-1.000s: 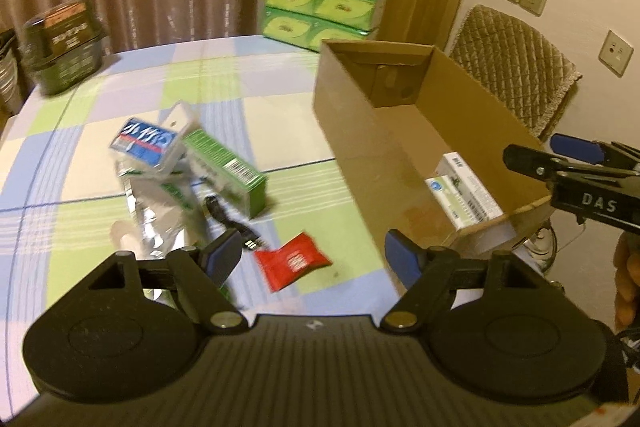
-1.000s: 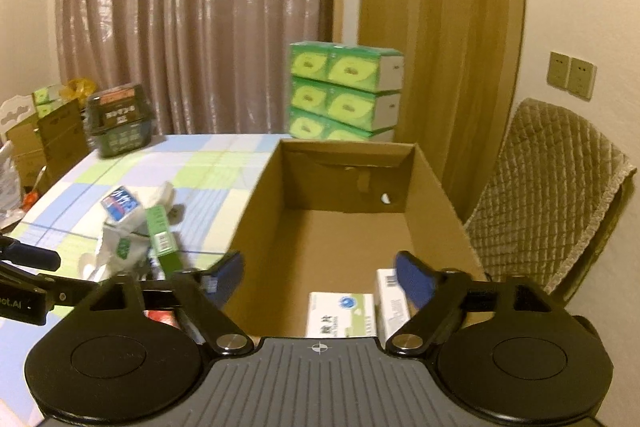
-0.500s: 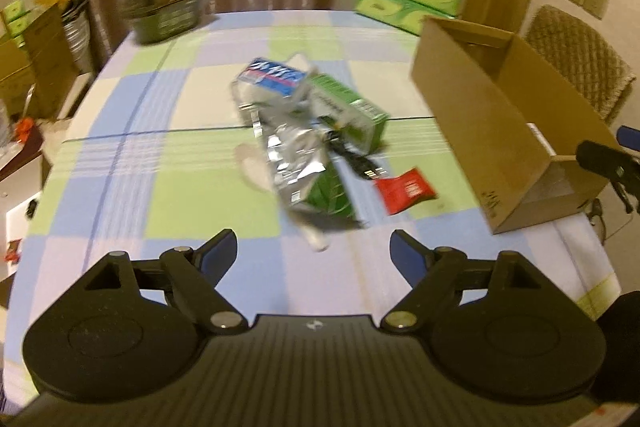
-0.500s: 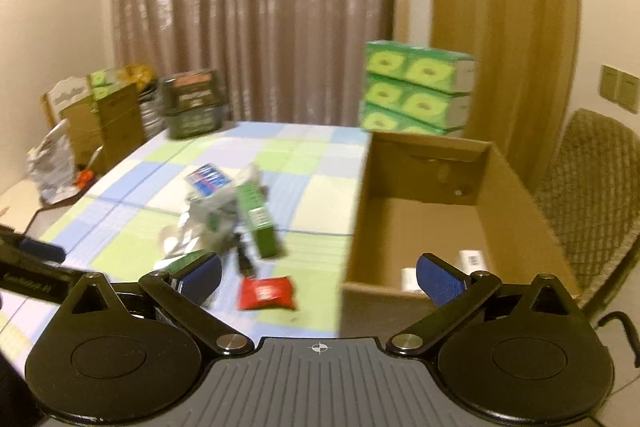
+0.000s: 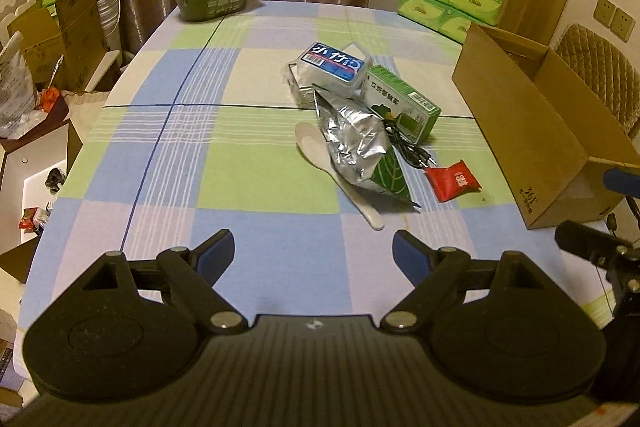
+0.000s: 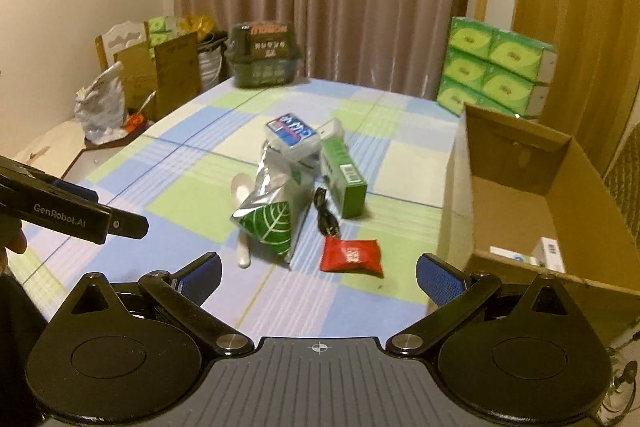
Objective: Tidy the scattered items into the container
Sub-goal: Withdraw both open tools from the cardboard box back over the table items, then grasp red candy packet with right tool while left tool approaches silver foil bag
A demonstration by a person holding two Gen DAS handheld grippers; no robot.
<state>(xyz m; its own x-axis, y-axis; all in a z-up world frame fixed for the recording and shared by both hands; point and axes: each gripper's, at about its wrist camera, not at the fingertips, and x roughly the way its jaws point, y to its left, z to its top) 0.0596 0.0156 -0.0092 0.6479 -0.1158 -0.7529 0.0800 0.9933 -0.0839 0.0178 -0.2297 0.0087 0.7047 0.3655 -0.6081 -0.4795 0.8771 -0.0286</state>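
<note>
Both tools hover empty over the tabletop [image 5: 248, 195]: left tool [image 5: 313, 251] has just been widening, right tool [image 6: 319, 275] gapes wide, ready for the red packet [image 6: 350, 255] lying near the cardboard box [image 6: 520, 187]

Each black hand-held gripper [image 5: 313, 251] has blue finger pads [image 6: 439, 279], silver screws, ribbed housing, and white "GenRobot.AI" lettering.

Red packet [image 6: 351, 255] and green box [image 6: 345, 179] on blue-green checked tablecloth [image 5: 248, 163].
</note>
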